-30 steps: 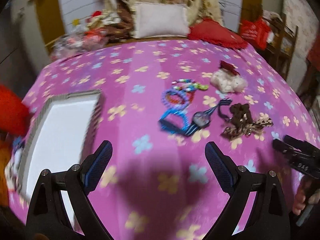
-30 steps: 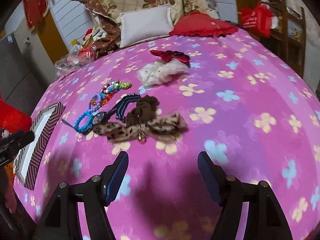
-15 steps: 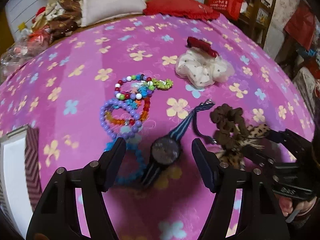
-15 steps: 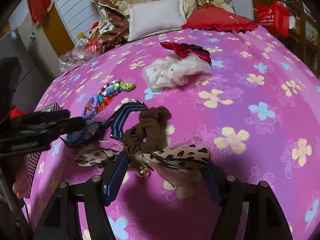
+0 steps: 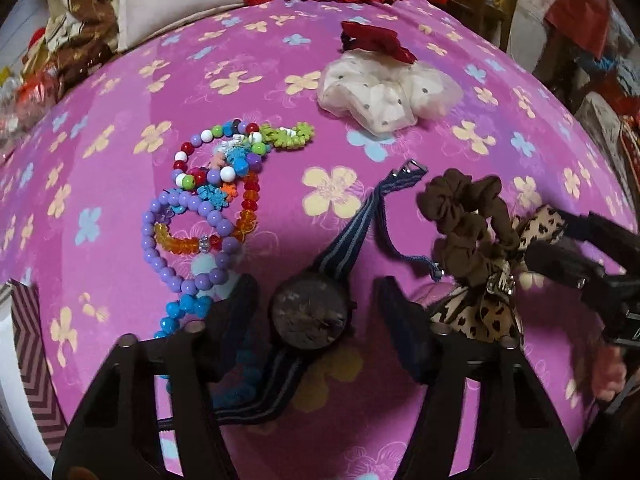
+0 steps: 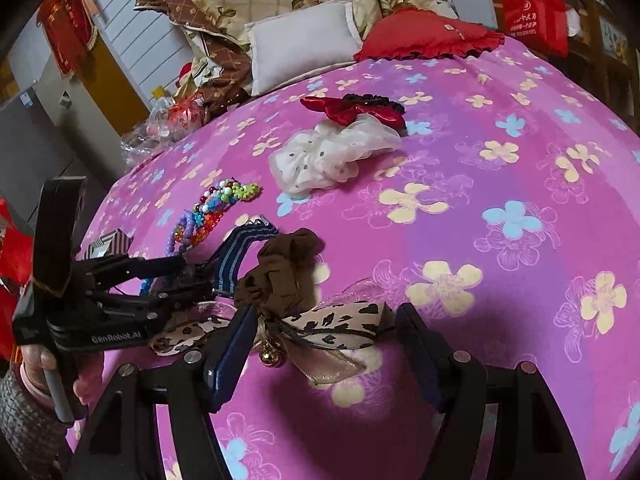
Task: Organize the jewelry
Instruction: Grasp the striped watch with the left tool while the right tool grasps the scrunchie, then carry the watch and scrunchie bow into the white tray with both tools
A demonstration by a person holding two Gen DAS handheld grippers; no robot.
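Observation:
A dark-faced watch [image 5: 308, 316] on a blue striped strap lies on the pink flowered bedspread [image 5: 120, 80]. My left gripper [image 5: 316, 312] straddles the watch face. Its jaws are closing, with a small gap still showing on both sides. The right wrist view shows the left gripper [image 6: 196, 274] low over the watch strap [image 6: 240, 248]. My right gripper [image 6: 324, 340] stands open around a leopard-print bow [image 6: 340, 316], with a brown scrunchie [image 6: 284, 264] just beyond it. Several beaded bracelets [image 5: 208, 200] lie left of the watch.
A white dotted scrunchie [image 5: 380, 92] and a red bow [image 5: 372, 40] lie farther back. A box with a chevron rim [image 5: 28, 352] sits at the left edge of the bed. Pillows [image 6: 304, 44] and bedding are piled at the head. A hand [image 6: 40, 364] holds the left gripper.
My left gripper swung right from the box, dropped over the watch, and its jaws narrowed. My right gripper advanced until the leopard bow lay between its fingers.

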